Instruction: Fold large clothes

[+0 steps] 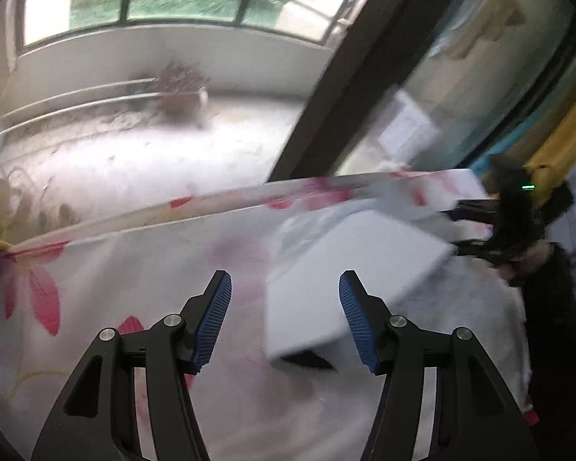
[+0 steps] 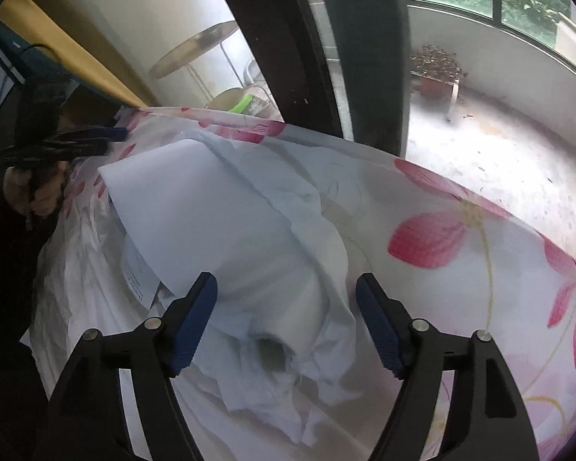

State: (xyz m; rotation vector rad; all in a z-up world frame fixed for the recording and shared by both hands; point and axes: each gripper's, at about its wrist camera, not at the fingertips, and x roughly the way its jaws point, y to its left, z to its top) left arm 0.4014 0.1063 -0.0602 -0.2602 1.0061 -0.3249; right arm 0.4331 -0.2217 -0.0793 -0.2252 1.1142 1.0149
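Observation:
A white garment [image 2: 219,207] lies partly folded and rumpled on a table under a pink-flowered cloth [image 2: 460,269]. My right gripper [image 2: 286,307] stands open over the garment's near bunched end, and its blue pads [image 2: 196,315] do not press on the fabric. In the left wrist view the garment [image 1: 349,265] shows as a flat white fold. My left gripper [image 1: 284,315] is open just short of its near corner, above the flowered cloth [image 1: 115,288]. Each gripper also appears in the other's view: the right gripper [image 1: 451,226] at the garment's far edge, the left gripper [image 2: 115,140] at the upper left, held by a hand [image 2: 38,192].
Beyond the table's far edge a dark door frame [image 2: 288,38] and glass open onto a balcony floor [image 1: 153,146]. A potted plant [image 2: 436,69] stands there on a small stand. A yellow curtain [image 2: 69,50] hangs at one side. A person's dark sleeve [image 1: 549,307] is at the right.

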